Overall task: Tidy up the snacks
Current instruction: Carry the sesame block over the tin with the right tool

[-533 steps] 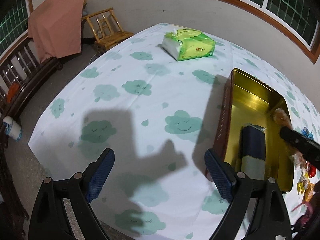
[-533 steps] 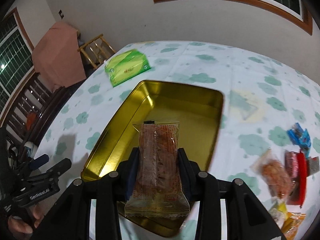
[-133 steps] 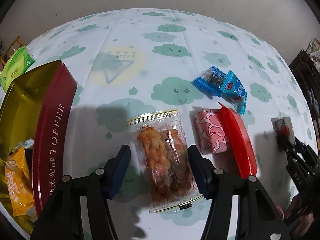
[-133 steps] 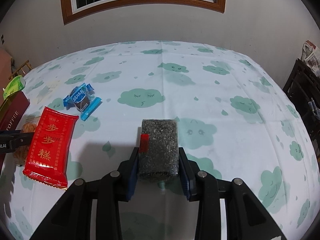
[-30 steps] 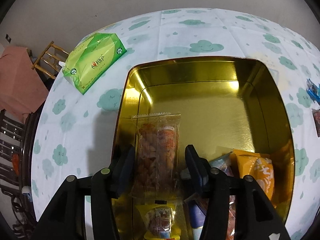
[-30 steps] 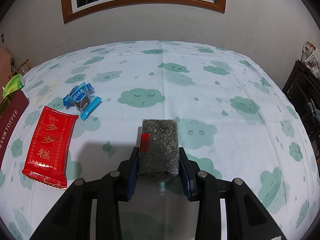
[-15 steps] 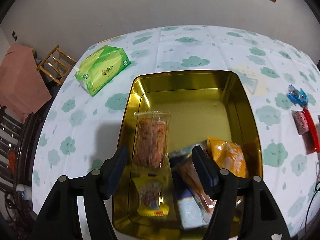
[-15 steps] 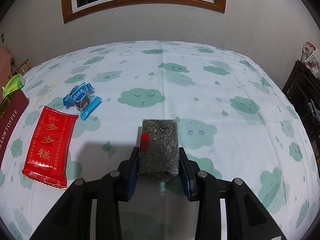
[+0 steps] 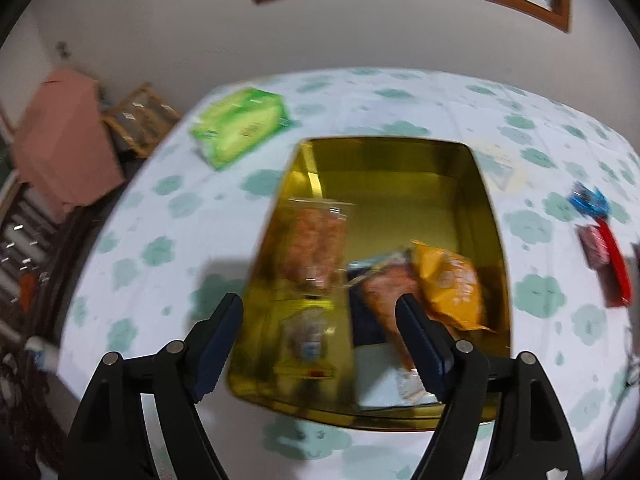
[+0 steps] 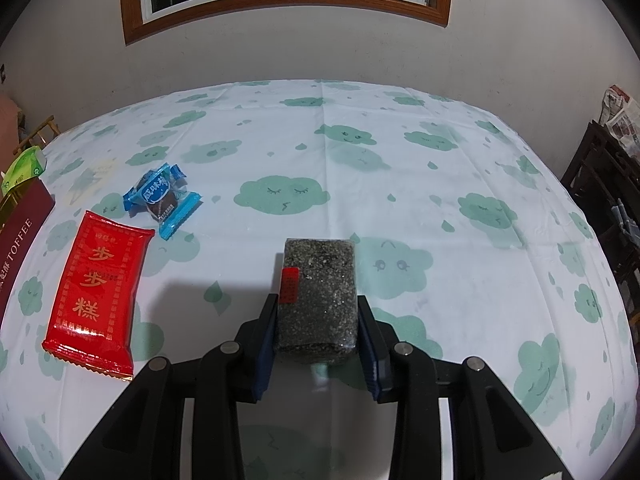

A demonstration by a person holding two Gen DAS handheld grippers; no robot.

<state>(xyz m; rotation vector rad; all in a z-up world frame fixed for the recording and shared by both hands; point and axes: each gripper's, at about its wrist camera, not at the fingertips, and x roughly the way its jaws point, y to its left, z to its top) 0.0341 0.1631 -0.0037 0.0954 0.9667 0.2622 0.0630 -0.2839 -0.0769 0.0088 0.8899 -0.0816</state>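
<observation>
The gold toffee tin (image 9: 486, 200) lies open on the table and holds several snack packs, among them a clear pack of orange twists (image 9: 318, 246) and a yellow bag (image 9: 450, 284). My left gripper (image 9: 320, 322) is open and empty above the tin's near end; this view is blurred. My right gripper (image 10: 316, 330) is shut on a dark sesame bar (image 10: 318, 296) just above the tablecloth. A red cake pack (image 10: 98, 292) and blue candies (image 10: 162, 198) lie to its left; the tin's red side (image 10: 16, 236) shows at the far left.
A green tissue pack (image 9: 240, 124) lies behind the tin. A chair (image 9: 138, 118) and a pink-draped bench (image 9: 64, 140) stand beyond the table's left edge. Red (image 9: 612, 264) and blue snacks (image 9: 590, 200) lie right of the tin. Dark furniture (image 10: 608, 184) stands at the right.
My left gripper has let go of the orange twist pack into the tin, opened and pulled back and up. My right gripper has not moved with the sesame bar.
</observation>
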